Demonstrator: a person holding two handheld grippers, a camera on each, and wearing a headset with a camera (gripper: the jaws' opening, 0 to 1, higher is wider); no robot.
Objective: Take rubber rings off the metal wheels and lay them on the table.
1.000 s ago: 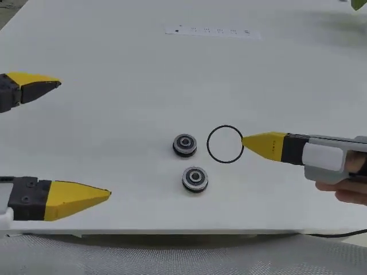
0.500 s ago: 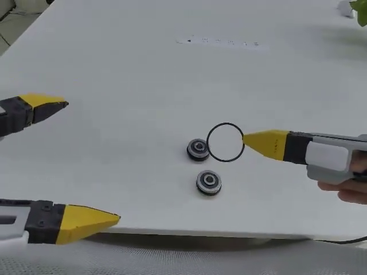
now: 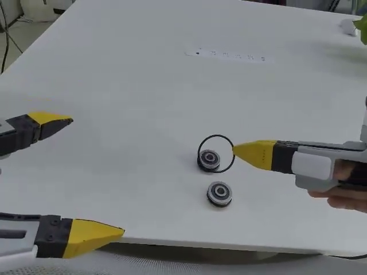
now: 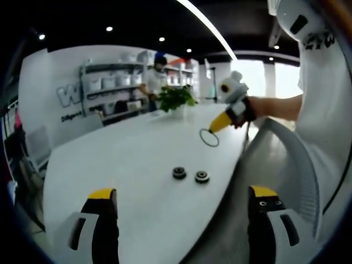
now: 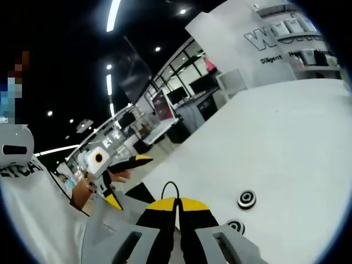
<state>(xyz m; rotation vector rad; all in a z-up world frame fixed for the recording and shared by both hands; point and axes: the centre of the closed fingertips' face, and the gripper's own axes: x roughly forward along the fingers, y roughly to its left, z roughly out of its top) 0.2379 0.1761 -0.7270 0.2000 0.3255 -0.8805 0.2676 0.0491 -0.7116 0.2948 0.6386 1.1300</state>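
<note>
Though the jaws of my right gripper (image 3: 234, 153) clamp one freed rubber ring (image 3: 215, 136), it isn't yet on the worktop (image 3: 143, 86), and my left gripper (image 3: 97, 176) idles, jaws apart.

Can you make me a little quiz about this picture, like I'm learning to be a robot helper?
1. True or false: the right gripper is shut on the rubber ring.
2. How many metal wheels lie on the table? A) one B) two C) three
3. Fill in the gap: the left gripper has its jaws wide ____.

Key: 1 true; 2 B; 3 open.
</note>
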